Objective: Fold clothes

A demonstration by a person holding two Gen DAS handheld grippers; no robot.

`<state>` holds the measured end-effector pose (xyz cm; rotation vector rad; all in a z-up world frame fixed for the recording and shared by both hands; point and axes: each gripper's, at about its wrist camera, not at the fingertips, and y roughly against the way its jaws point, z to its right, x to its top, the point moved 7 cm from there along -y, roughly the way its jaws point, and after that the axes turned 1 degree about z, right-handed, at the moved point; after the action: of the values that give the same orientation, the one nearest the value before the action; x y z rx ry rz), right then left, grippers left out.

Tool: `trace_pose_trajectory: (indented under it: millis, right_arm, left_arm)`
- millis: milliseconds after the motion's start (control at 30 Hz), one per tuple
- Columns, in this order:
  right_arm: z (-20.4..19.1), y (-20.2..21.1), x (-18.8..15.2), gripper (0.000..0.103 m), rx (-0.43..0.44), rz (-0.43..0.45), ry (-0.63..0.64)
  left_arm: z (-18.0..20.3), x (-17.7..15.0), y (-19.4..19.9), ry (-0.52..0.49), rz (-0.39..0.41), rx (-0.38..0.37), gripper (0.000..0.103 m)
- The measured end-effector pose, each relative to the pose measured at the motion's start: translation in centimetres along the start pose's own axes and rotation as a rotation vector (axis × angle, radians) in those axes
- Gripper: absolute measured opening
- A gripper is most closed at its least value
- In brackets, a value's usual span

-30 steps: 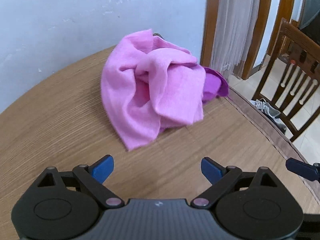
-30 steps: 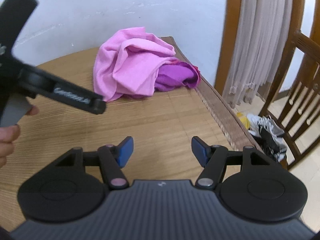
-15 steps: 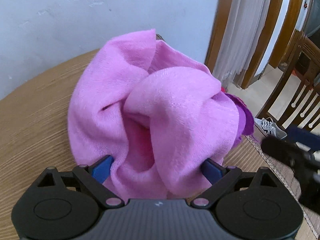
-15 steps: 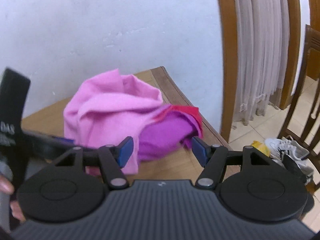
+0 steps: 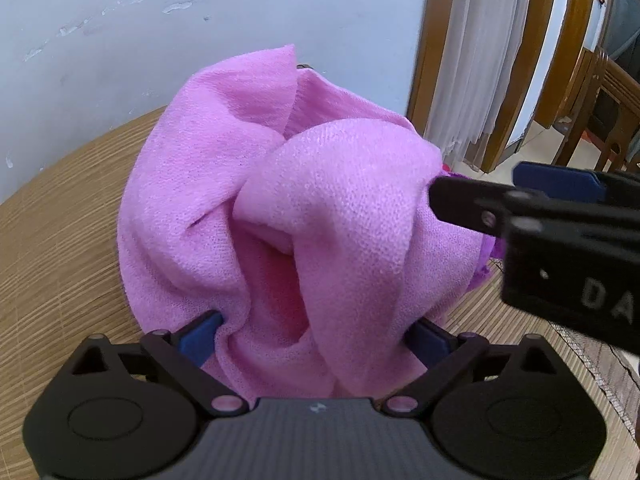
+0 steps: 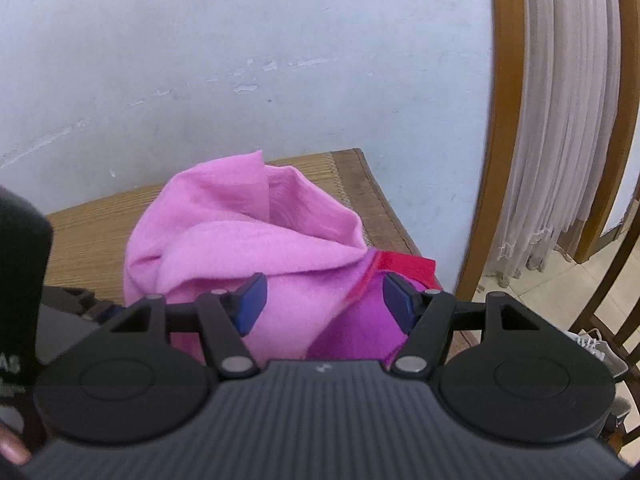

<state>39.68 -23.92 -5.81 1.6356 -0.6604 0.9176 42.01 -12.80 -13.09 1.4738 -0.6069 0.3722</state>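
A crumpled pink knit garment [image 5: 304, 216] lies heaped on the wooden table [image 5: 60, 232] near the wall. My left gripper [image 5: 316, 336] stands open, its blue fingers either side of the garment's near folds. The pink garment [image 6: 240, 240] also fills the middle of the right wrist view, with a darker purple cloth [image 6: 360, 328] edged in red [image 6: 404, 264] tucked under its right side. My right gripper [image 6: 324, 304] is open at the seam between pink and purple. The right gripper [image 5: 532, 196] reaches in from the right in the left wrist view.
The table [image 6: 372, 196] ends at a corner by the pale wall [image 6: 240, 60]. A wooden door frame [image 6: 504, 120] and white curtain [image 6: 572, 100] stand to the right. Wooden chairs [image 5: 600, 112] and a shoe [image 6: 600, 348] sit on the tiled floor beyond.
Both grippers have moved forward onto the pile, which now fills each view. The left fingers went from bare table to flanking the pink folds; the right came in beside it.
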Motion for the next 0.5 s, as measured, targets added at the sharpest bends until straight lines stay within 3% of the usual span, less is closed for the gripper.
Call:
trace_pose_trajectory:
  millis: [333, 500]
  right_arm:
    - [0.0, -5.5, -0.8, 0.066, 0.103, -0.133, -0.103]
    - [-0.6, -6.7, -0.9, 0.066, 0.134, -0.159, -0.087]
  left_arm:
    - [-0.2, 0.1, -0.9, -0.014, -0.006, 0.001, 0.101]
    - [-0.2, 0.1, -0.9, -0.009, -0.006, -0.002, 0.101]
